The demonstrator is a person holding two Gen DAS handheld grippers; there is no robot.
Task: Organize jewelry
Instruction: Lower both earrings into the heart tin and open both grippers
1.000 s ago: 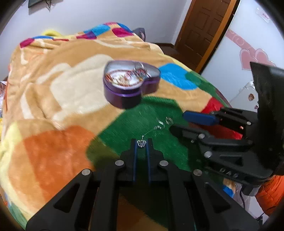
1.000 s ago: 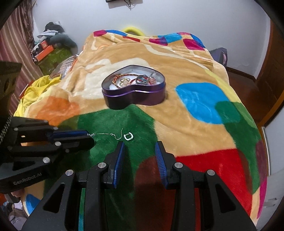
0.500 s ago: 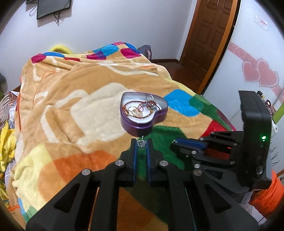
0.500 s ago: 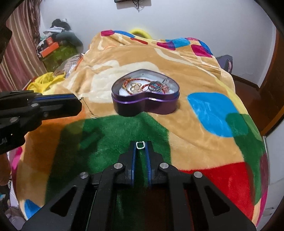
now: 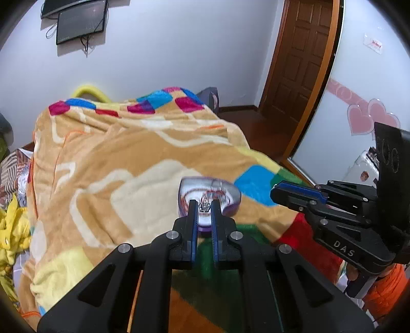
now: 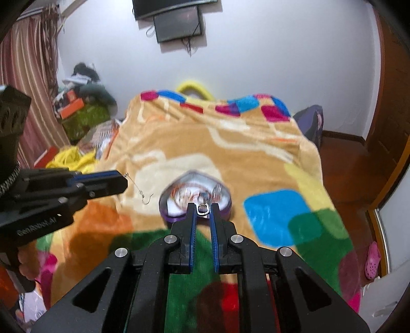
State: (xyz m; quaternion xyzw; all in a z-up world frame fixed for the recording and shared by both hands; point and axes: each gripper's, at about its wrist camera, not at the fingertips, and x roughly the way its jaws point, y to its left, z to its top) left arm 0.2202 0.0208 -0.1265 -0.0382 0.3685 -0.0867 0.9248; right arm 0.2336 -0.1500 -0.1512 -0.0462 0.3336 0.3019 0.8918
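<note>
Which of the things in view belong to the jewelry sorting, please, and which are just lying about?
Part of the job:
- left gripper, pinching a hooked earring
- right gripper, pinching a small silver ring
- purple heart-shaped tin holding jewelry

Just lying about:
- patchwork blanket
- wall screen
- pink shoe
- clutter pile

The left gripper (image 5: 204,205) pinches a small silver earring (image 5: 205,206) between its blue-lined fingers (image 5: 194,217), held above a bed draped in a tan blanket (image 5: 128,164) with bright patches. Just beyond the tips sits a purple heart-shaped tin (image 5: 230,205) — open, blurred, with tangled jewelry inside. To the right the right gripper (image 5: 275,192) reaches in at similar height — its tips closed together. A brown door (image 5: 299,61) stands behind.
</note>
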